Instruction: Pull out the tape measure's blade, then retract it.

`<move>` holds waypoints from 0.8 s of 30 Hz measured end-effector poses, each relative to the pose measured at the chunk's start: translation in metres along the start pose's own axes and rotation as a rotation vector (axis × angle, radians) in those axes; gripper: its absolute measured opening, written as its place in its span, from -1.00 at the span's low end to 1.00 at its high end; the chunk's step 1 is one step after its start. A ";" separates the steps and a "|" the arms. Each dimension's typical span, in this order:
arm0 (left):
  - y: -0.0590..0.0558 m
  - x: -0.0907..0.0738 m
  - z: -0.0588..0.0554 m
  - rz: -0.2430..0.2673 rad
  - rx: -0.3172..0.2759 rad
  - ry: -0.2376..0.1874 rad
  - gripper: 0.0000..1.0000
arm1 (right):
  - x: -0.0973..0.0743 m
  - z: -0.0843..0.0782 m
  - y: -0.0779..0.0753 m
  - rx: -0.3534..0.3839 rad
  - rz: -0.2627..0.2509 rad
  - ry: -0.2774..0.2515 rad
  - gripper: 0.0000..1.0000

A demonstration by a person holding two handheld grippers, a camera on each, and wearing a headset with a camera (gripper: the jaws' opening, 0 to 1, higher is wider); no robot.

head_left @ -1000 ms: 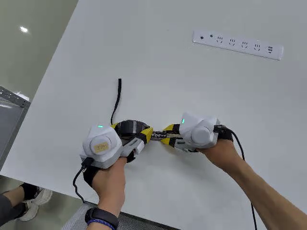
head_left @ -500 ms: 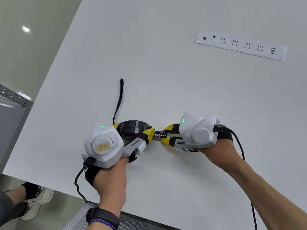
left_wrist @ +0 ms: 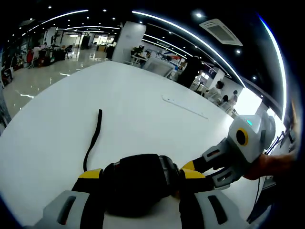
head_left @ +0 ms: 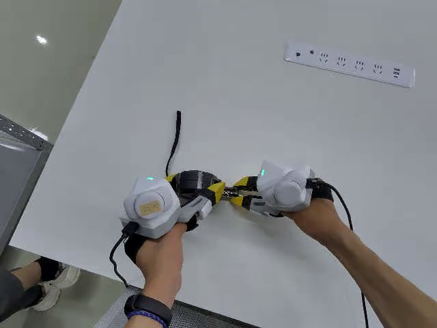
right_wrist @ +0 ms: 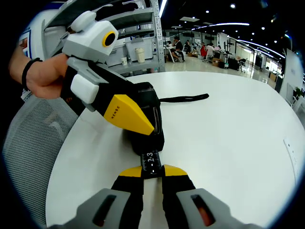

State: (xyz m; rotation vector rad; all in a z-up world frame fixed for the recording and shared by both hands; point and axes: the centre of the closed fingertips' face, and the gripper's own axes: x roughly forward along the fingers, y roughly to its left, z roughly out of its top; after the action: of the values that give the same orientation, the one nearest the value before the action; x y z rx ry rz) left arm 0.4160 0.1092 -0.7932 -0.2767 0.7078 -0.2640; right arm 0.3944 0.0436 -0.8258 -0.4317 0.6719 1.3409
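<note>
While jaws of L gripper (left_wrist: 141,174) clamp the 1 tape measure (head_left: 191,182), R gripper (right_wrist: 152,171) pinches its 1 blade (right_wrist: 150,160).

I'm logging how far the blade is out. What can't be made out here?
Blade tip: right gripper view, hidden between the jaws of the right gripper.
Blade markings: head view, too small.
Tape measure sides: left gripper view, covered by the jaws of the left gripper.

My left gripper (left_wrist: 141,183), my right gripper (right_wrist: 152,172): white-grey shells, black jaws tipped yellow. Noted round black plastic tape measure (head_left: 192,180); narrow blade (right_wrist: 151,161) black, white numerals. Noted flat black strap (head_left: 175,140), plain white tabletop (head_left: 273,102).
</note>
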 end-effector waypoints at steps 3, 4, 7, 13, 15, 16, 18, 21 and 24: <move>0.000 0.000 0.001 -0.002 -0.010 0.004 0.21 | -0.001 0.000 -0.002 -0.054 -0.030 -0.021 -0.73; 0.000 -0.001 0.000 -0.007 -0.001 0.009 0.21 | -0.001 -0.001 0.000 -0.054 -0.024 -0.023 -0.73; 0.000 -0.001 0.000 -0.019 -0.004 0.009 0.21 | -0.001 -0.002 -0.001 -0.088 -0.027 -0.022 -0.71; -0.001 -0.001 0.000 -0.022 -0.004 0.009 0.21 | -0.001 -0.002 -0.004 -0.077 -0.025 -0.032 -0.66; -0.001 -0.001 0.001 -0.021 -0.003 0.008 0.21 | -0.001 -0.002 -0.004 -0.087 -0.019 -0.034 -0.66; -0.001 -0.001 0.001 -0.019 -0.002 0.007 0.21 | -0.001 -0.001 -0.003 -0.097 -0.013 -0.036 -0.68; 0.000 0.000 0.001 -0.010 0.010 0.007 0.22 | 0.000 -0.001 -0.001 -0.132 0.010 -0.044 -0.71; 0.000 0.003 0.001 -0.017 0.016 0.013 0.23 | 0.000 -0.001 -0.001 -0.118 0.020 -0.050 -0.73; 0.000 0.004 0.003 -0.024 0.014 0.001 0.23 | 0.000 0.001 -0.001 -0.174 -0.001 -0.028 -0.74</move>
State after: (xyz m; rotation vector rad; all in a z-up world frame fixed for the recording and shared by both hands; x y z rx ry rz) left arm 0.4211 0.1078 -0.7935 -0.2715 0.7041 -0.2922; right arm 0.3951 0.0440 -0.8255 -0.5520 0.5334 1.4076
